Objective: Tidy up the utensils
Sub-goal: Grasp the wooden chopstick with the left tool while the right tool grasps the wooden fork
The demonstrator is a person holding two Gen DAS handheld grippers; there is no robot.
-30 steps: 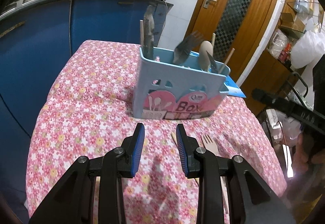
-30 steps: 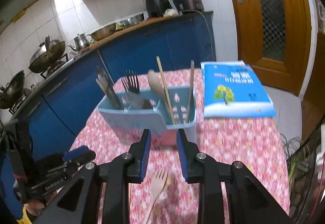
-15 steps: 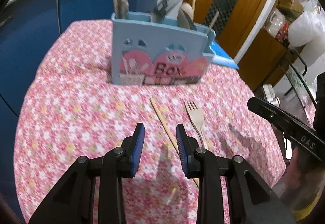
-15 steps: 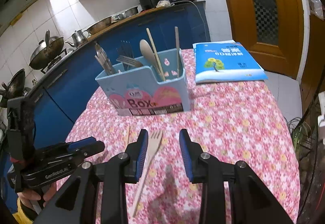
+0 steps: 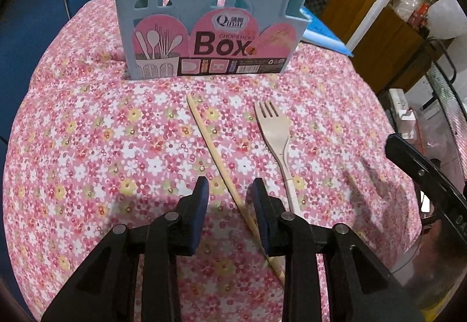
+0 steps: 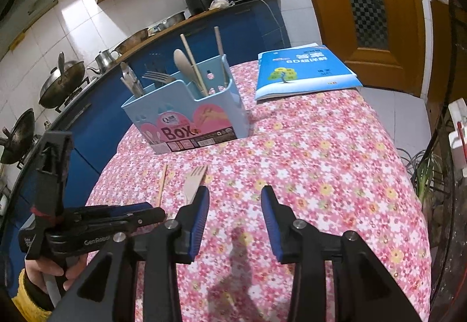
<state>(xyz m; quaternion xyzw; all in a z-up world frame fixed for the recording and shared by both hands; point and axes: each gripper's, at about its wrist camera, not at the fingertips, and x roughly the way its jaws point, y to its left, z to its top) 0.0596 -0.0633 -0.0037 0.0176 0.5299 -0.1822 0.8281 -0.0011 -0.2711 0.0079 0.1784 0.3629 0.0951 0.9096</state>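
Both grippers' fingers stand apart: the left gripper (image 5: 229, 190), closing, straddles the chopstick (image 5: 210, 144); the right gripper (image 6: 235, 199), opening, hovers right of the fork (image 6: 194, 183).

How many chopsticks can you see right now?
3. One chopstick lies on the tablecloth beside the wooden fork; two stand in the blue utensil box. More may be hidden inside.

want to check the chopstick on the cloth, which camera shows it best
The left wrist view: the chopstick lies almost whole, running from near the box down between the left gripper's open fingers. The right wrist view shows only its upper part beside the fork.
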